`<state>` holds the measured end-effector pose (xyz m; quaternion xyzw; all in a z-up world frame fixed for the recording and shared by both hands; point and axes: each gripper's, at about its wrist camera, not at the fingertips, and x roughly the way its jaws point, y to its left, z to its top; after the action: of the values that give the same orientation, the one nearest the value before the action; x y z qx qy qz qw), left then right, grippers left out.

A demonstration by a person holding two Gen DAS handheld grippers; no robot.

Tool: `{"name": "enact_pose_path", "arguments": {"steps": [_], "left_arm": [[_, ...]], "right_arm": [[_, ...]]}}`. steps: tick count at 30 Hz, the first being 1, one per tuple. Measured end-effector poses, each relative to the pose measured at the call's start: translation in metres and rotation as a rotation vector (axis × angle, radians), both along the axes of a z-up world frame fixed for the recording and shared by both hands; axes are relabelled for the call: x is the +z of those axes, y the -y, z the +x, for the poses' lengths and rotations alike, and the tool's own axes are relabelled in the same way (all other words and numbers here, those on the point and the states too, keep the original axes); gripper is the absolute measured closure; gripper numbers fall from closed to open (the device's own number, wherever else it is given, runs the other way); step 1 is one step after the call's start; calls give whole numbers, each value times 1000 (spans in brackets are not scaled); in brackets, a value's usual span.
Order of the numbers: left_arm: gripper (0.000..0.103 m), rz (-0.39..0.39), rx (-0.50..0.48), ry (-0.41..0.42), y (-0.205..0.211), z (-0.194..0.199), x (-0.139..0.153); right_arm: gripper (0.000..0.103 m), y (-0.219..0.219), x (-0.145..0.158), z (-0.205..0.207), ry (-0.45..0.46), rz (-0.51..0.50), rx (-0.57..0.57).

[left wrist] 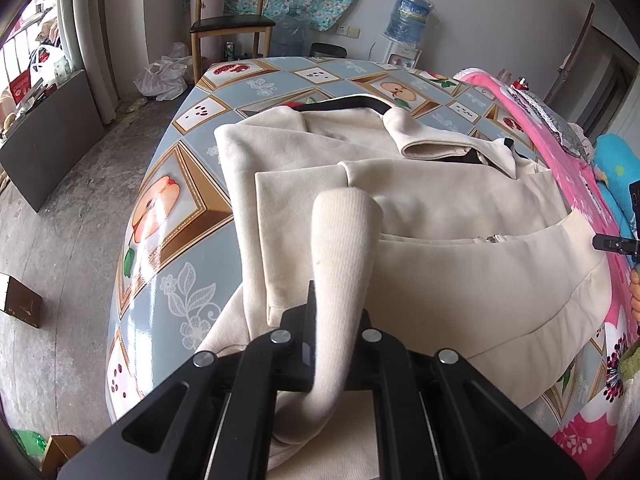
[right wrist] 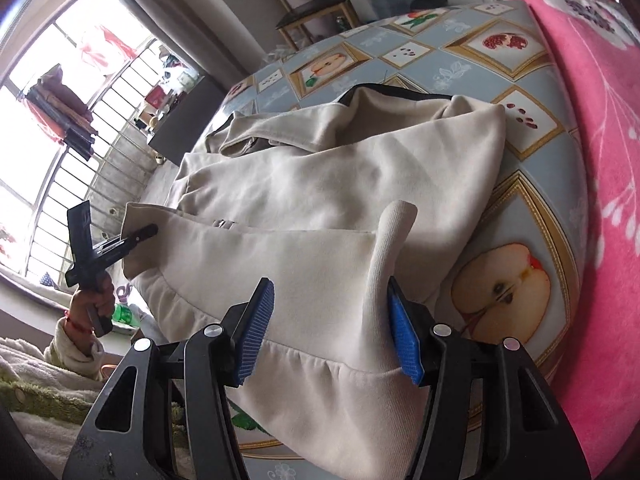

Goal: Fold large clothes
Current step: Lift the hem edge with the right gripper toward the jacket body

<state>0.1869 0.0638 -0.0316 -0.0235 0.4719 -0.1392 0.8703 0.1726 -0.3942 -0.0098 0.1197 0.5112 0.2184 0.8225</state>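
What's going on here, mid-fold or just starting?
Looks like mid-fold. A person with a gripper in each hand is working on a cream jacket spread over the fruit-print table. The left gripper is shut on a ribbed cuff, which sticks up above the jacket body. The right gripper is open near the hem; a second cuff stands between its blue pads, against one pad, not clamped. The sleeves are not laid flat yet.

right hand-held gripper (right wrist: 330,330): black frame, blue ribbed pads, silver screws | sleeve (right wrist: 74,354): cream fleece, red wristband
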Motion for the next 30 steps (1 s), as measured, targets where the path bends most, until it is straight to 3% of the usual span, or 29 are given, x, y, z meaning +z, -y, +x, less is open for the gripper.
{"name": "enact_pose_path", "arguments": {"steps": [2,6,11,14,20,25,30], "left_arm": [[97,-1,0,-1,0,0,0],[97,-1,-1,0,0,0,0],[97,-1,0,-1,1,0,0],[97,4,-1,0,1,0,0],[97,31,-11,7,4,-1,-2],[97,52,-14,14,7,-2,0],[97,80,-22,17,10,-2,-1]], "right_arm": [[48,4,-6,8,-13,19,-35],[60,21,-24,23,-53,111,-108],[69,23,-27,16,-53,132,-110],[74,11,-17,0,-20,56,-82],[93,-17,-4,-21,43,-155,-124],[94,-49,2,-32,124,-371,-187],[95,-64,-3,-38,162,-490,-251]]}}
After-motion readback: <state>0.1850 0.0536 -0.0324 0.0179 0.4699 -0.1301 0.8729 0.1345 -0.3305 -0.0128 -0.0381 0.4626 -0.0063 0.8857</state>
